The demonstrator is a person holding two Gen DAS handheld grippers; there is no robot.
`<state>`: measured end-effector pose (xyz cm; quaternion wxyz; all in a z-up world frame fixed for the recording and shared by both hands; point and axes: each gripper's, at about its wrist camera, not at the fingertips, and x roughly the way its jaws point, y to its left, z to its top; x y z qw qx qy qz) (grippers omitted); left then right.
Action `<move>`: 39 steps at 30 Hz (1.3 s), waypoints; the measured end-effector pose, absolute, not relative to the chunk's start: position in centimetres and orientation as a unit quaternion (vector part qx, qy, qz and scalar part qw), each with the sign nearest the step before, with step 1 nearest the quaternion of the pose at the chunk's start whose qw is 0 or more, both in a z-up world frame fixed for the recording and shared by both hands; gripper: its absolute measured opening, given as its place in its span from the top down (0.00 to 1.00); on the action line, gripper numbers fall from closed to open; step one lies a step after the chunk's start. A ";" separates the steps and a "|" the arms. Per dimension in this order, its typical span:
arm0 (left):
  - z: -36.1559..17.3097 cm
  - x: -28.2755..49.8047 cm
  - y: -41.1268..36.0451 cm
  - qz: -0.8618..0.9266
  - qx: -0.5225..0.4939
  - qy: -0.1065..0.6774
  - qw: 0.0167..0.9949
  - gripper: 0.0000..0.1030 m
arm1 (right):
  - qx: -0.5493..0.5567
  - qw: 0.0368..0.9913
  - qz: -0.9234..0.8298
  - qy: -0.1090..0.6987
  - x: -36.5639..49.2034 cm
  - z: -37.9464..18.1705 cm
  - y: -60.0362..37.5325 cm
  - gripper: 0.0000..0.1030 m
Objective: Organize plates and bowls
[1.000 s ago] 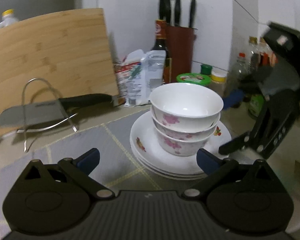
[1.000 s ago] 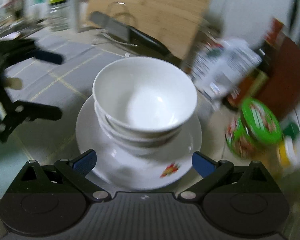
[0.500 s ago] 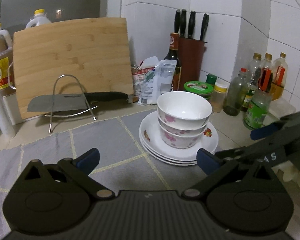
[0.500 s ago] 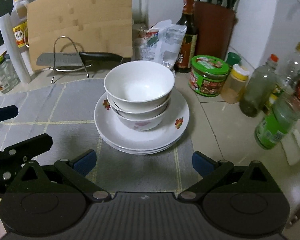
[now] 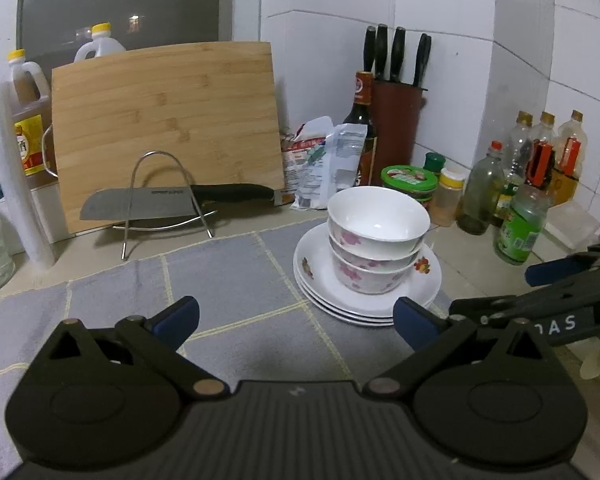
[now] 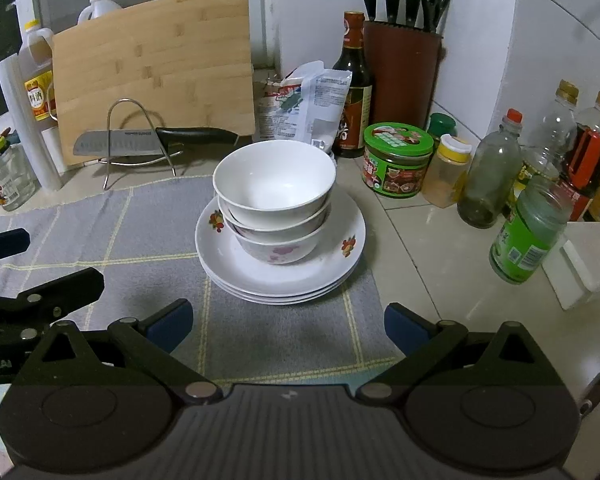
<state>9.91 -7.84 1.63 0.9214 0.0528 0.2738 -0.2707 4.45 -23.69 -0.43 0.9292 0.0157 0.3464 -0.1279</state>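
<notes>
left gripper (image 5: 296, 318): released, blue-tipped fingers spread wide, nothing between them — hovers over the mat, short of the dish stack. Also seen at the left edge of the right wrist view, fingers apart.
right gripper (image 6: 288, 326): released too, jaws wide and empty, just short of the stack. Its fingers show at the right edge of the left wrist view.
mat (image 6: 148, 240): grey cloth with pale yellow grid lines, flat on the counter under both grippers.
plates (image 6: 339, 268): three white plates stacked on the right end of the mat, rim overhanging toward the bare counter; fruit motifs on the top rim.
bowls (image 6: 274, 184): three white bowls nested upright on the top plate, a bit left of its centre in the right wrist view; pink flowers on the outer walls, top bowl empty.
green bottle (image 6: 527, 236): on the tile right of the stack, well apart from it.
green-lid jar (image 6: 397, 160): behind-right of the stack, next to a yellow-lid jar (image 6: 445, 172).
cleaver (image 5: 172, 202): lies across a wire rack (image 5: 160, 200) behind the mat, left of the stack.
cutting board (image 5: 168, 124): bamboo, propped upright behind the rack.
snack bags (image 5: 325, 160): beside the board — behind the bowls.
dark bottle (image 6: 353, 88): just left of the knife block (image 6: 403, 76) in the tiled corner.
</notes>
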 end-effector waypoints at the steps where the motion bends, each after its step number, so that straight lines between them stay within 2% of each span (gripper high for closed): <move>1: 1.7 9.9 -7.9 -0.269 0.053 0.276 0.921 0.01 | 0.016 0.930 -0.127 0.345 4.3 -0.3 -23.6 0.00; 39: 2.2 9.8 -8.0 -0.260 0.061 0.280 0.922 0.01 | 0.015 0.931 -0.142 0.336 3.8 0.4 -23.5 0.00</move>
